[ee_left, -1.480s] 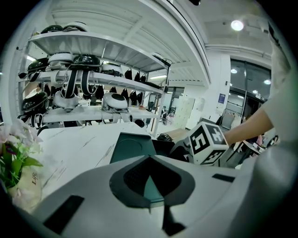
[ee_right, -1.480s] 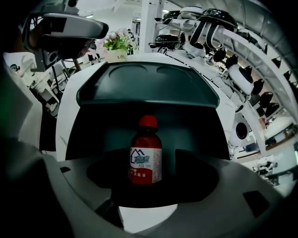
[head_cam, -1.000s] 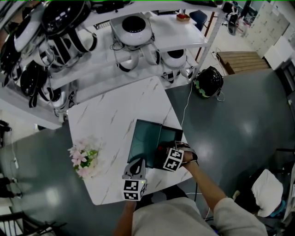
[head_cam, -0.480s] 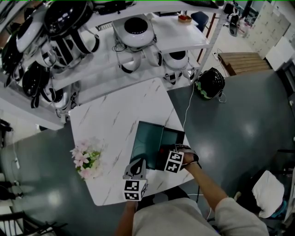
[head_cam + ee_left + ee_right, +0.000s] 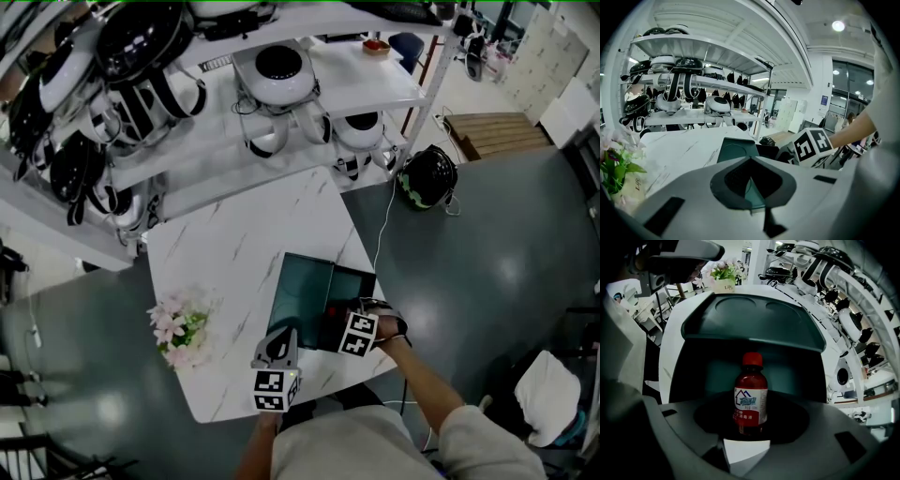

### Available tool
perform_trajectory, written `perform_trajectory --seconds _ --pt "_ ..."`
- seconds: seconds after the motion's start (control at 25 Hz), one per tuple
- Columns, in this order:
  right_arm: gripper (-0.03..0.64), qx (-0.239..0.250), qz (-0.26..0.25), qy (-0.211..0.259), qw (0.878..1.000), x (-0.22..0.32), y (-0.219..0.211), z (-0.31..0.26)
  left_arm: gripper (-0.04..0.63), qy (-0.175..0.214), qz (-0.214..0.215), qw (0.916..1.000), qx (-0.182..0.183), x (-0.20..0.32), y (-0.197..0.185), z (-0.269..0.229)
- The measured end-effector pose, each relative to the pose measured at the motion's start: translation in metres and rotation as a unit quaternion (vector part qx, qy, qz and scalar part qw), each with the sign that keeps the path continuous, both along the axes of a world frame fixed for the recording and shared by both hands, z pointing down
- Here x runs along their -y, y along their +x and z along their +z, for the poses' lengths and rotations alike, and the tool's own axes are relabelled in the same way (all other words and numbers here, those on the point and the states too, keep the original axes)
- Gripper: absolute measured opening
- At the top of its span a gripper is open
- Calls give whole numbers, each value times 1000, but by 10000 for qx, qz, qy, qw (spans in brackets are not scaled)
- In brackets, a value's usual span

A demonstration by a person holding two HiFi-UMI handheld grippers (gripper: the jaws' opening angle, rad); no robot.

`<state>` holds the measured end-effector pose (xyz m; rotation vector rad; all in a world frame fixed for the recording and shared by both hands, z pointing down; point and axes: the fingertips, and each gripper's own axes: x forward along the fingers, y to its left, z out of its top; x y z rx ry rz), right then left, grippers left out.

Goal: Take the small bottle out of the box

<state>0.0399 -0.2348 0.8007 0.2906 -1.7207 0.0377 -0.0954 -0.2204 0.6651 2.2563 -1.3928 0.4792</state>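
A small dark-red bottle (image 5: 751, 397) with a red cap and a white label stands upright inside the open dark-teal box (image 5: 787, 371), whose lid (image 5: 754, 317) lies flat behind it. My right gripper (image 5: 751, 427) reaches into the box; its jaws are closing, with the bottle's lower half between them and the pads against its sides. From above, the right gripper (image 5: 337, 323) covers the bottle in the box (image 5: 349, 281). My left gripper (image 5: 278, 342) hovers shut over the table just left of the box, holding nothing; it looks across the lid (image 5: 736, 149).
The box sits near the front right corner of a white marble table (image 5: 234, 244). A pot of pink flowers (image 5: 178, 328) stands at the table's left edge. White shelves with helmets (image 5: 272, 75) rise behind the table. A black helmet (image 5: 427, 173) lies on the floor.
The right gripper has settled slightly lower into the box, around the bottle. The head camera has shifted a little; the left gripper stays put.
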Motion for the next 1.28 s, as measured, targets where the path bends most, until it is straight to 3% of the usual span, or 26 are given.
perform_trajectory --seconds 0.32,0.52,0.68,0.84,1.0,1.28 --pt "235 590 581 373 9959 3 5 -32 18 103 78 9999 2 0 8 -8" --pt "235 1182 1218 487 9843 2 7 -49 18 120 150 9998 13 -3 13 -14" --pt "235 1998 2036 491 9572 5 9 -68 18 176 148 9997 35 -5 12 -19" --pt "235 2792 2867 574 9146 9 17 -91 18 239 136 9996 61 -6 9 -25" --pt "233 3349 3349 777 8773 11 24 -108 18 290 108 9995 85 -7 5 -34" --pt "233 3719 3666 831 8488 1 27 -122 18 396 35 9991 120 -9 -7 -47"
